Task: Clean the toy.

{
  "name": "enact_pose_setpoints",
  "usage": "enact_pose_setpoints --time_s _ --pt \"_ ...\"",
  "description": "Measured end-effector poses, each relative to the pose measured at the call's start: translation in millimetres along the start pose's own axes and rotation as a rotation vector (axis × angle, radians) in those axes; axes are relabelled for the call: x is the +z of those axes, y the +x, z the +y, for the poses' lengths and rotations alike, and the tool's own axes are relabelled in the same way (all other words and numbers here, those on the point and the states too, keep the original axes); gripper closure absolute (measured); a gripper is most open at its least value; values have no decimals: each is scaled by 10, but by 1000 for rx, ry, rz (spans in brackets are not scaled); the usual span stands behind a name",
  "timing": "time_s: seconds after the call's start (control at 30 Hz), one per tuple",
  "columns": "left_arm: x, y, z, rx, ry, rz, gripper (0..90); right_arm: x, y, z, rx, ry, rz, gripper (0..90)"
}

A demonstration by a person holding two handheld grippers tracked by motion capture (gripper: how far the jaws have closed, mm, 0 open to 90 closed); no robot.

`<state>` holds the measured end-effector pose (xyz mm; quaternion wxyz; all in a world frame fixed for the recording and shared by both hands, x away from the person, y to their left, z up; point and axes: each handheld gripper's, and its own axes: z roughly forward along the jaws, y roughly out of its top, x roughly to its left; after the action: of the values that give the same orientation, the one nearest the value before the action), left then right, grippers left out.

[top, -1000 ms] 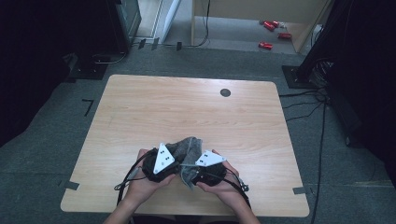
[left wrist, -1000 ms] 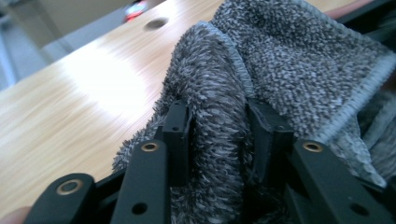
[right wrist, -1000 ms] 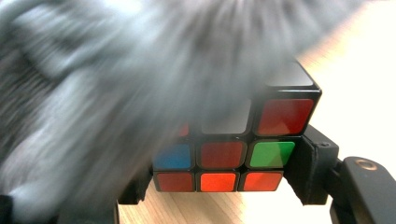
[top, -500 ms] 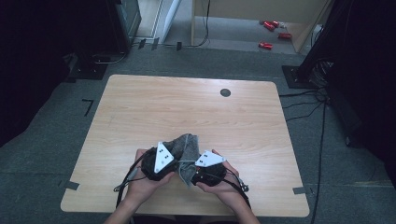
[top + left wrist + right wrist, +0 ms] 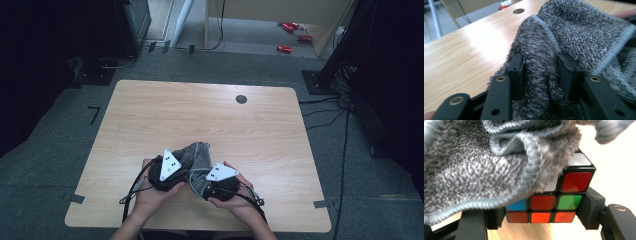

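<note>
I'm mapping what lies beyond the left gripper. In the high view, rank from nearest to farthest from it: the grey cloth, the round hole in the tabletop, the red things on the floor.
1. grey cloth, right at the left gripper.
2. round hole, far side of the table.
3. red things, on the floor beyond the table.

Each tool, the left tool [image 5: 176, 176] and the right tool [image 5: 216, 181], is black, topped by a pale three-cornered plate with dark dots; black cables trail back. Brass-ringed holes dot the jaw arms.
</note>
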<state>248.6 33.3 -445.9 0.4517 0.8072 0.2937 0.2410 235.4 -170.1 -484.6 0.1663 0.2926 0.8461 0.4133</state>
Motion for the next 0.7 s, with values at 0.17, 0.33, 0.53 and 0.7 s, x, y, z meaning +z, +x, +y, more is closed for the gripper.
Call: enact_pose_setpoints --time_s 0.17,0.33,0.53,0.7 --pt "-11 -139 49 61 -53 -81 613 -23 6 13 -1 -8 6 345" --pt "5 23 -11 39 -3 -34 674 -22 6 14 -4 5 -3 345" --pt "-32 -11 12 68 -55 -146 753 -30 -3 19 6 -10 8 345" --pt "11 14 5 78 -28 -129 757 -43 -21 0 8 0 -7 345"
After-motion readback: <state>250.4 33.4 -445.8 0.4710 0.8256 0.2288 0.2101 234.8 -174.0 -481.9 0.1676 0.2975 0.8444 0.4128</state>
